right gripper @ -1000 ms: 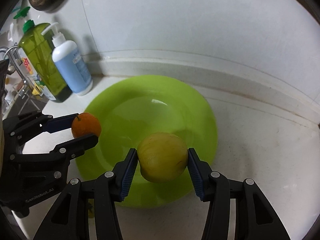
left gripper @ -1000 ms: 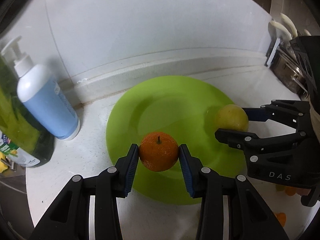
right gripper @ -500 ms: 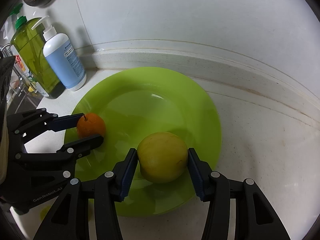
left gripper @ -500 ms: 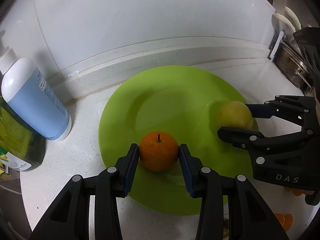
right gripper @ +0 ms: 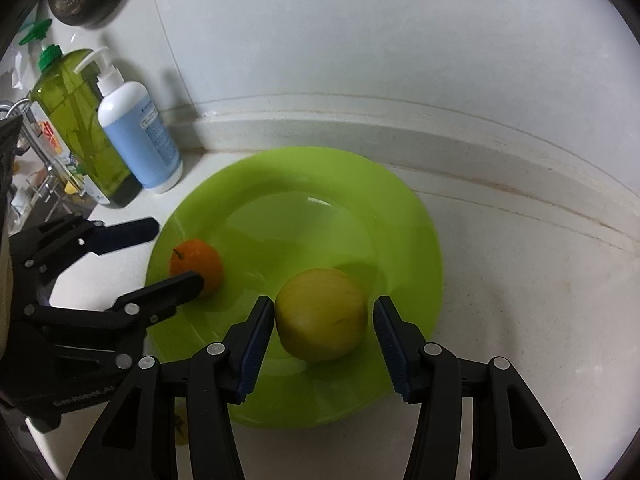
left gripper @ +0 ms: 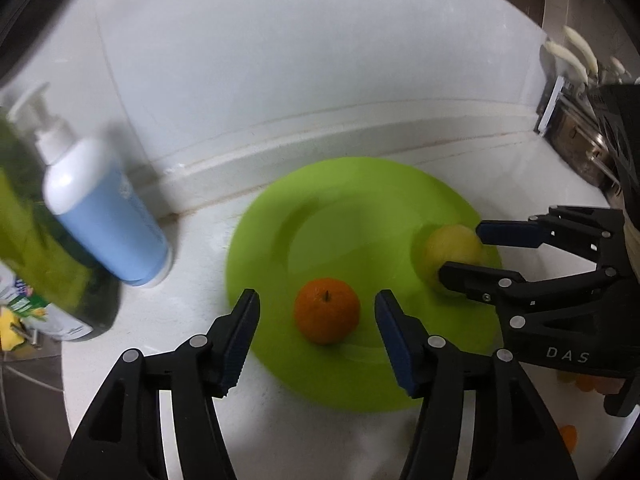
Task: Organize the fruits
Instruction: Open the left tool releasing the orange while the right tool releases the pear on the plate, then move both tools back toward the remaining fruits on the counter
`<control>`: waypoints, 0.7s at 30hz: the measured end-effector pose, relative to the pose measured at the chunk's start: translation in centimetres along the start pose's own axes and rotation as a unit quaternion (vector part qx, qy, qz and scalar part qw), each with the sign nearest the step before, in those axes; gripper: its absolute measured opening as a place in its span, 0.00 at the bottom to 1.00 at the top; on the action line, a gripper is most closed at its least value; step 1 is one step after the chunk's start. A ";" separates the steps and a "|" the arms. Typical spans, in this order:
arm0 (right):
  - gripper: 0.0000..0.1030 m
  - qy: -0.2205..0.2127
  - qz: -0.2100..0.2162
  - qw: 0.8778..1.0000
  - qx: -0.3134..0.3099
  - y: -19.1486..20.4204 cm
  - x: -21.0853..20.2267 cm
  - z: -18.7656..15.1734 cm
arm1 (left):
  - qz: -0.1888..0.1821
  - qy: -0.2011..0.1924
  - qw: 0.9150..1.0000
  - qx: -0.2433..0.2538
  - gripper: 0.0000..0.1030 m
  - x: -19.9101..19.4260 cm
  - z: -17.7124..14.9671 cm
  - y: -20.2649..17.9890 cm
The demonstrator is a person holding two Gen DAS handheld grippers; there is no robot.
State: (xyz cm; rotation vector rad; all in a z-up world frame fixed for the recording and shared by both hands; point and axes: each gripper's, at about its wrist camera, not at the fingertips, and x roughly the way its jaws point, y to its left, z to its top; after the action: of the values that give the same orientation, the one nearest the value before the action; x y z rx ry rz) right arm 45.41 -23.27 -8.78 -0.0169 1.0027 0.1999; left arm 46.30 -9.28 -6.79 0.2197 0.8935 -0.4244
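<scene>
Two fruits lie on the green plate (left gripper: 344, 208) in the left wrist view. The orange (left gripper: 327, 311) sits on the near part of the plate, stem up, between the spread fingers of the left gripper (left gripper: 318, 322), with a clear gap on each side. The yellow fruit (left gripper: 452, 254) rests toward the plate's right edge, between the fingers of the right gripper (left gripper: 472, 250); contact cannot be judged here. A blue pump bottle (left gripper: 106, 216) stands left of the plate, beside a green bottle (left gripper: 44, 256); this view is blurred.

In the right wrist view, the right gripper (right gripper: 323, 330) stands parted around the yellow fruit (right gripper: 321, 315), its left pad close to the skin, its right pad apart. The orange (right gripper: 197, 266) lies near the plate's (right gripper: 320, 184) left rim between the open fingers of the left gripper (right gripper: 170, 256). The plate rests on the white counter (right gripper: 520, 320).
</scene>
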 end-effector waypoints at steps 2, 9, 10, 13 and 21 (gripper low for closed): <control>0.52 -0.010 -0.006 1.000 0.004 0.1 -1.1 -0.4 | 0.003 -0.012 1.000 -0.008 0.58 -1.4 -0.2 0.2; 0.53 -0.076 -0.026 0.997 0.002 1.7 -7.3 -2.1 | 0.004 -0.071 0.997 -0.014 0.62 -8.2 -1.5 -0.9; 0.53 -0.087 -0.025 0.996 0.002 1.9 -8.3 -2.3 | 0.002 -0.078 0.997 -0.014 0.62 -8.9 -1.8 -1.1; 0.53 -0.117 -0.026 0.993 0.000 2.5 -11.3 -3.2 | -0.005 -0.100 0.995 -0.011 0.64 -11.7 -2.7 -2.0; 0.53 -0.170 -0.052 0.984 0.008 3.2 -17.6 -6.4 | -0.012 -0.139 0.990 0.015 0.65 -16.9 -5.2 -4.7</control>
State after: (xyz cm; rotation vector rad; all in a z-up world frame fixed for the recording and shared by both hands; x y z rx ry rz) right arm 30.27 -23.58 2.78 -0.0198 0.6597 0.0935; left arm 31.22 -7.10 3.31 0.1723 0.6163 -0.4788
